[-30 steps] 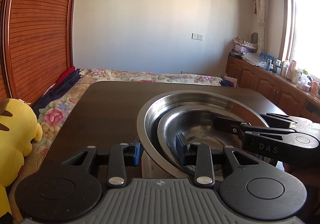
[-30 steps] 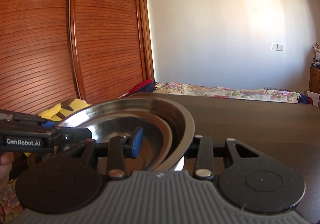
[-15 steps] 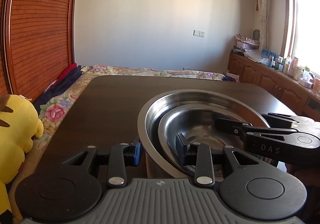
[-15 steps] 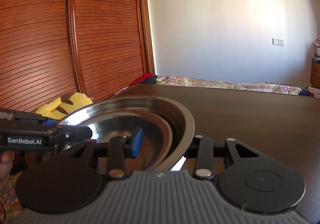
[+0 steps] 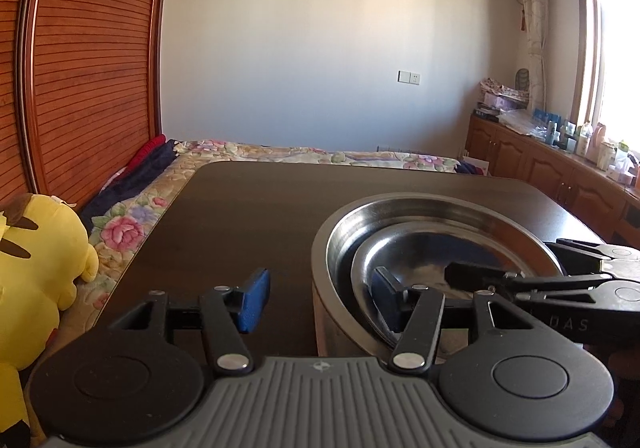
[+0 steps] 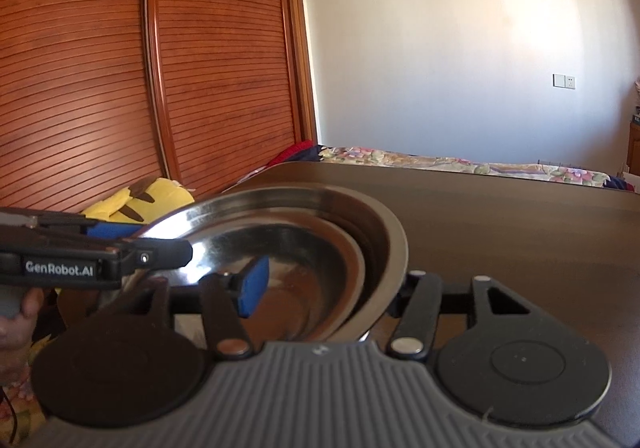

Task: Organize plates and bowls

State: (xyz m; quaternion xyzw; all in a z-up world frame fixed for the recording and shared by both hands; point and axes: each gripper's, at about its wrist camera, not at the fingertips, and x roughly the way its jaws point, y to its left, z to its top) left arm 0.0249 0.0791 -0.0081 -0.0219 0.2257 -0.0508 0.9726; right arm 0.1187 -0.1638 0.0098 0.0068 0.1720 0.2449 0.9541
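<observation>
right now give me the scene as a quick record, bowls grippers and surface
large bowl: steel, on the dark wooden table
small bowl: steel, nested inside the large one
left gripper: open, fingers straddling the large bowl's near rim, one blue pad outside, one inside
right gripper: open, also straddling the rim
beside table: yellow plush toy, floral bedding

On the dark table in front of you sits a large stainless-steel bowl [image 5: 404, 207], upright, its broad rolled rim catching the window light. Nested inside it you see a smaller steel bowl [image 5: 416, 248], shallower, shifted toward one side of the big bowl's wall rather than centred. From your right-hand camera the pair shows again: the large bowl [image 6: 390, 244] with its brushed outer wall, the smaller bowl [image 6: 320, 272] lying within, its polished inside reflecting brown tones.
</observation>
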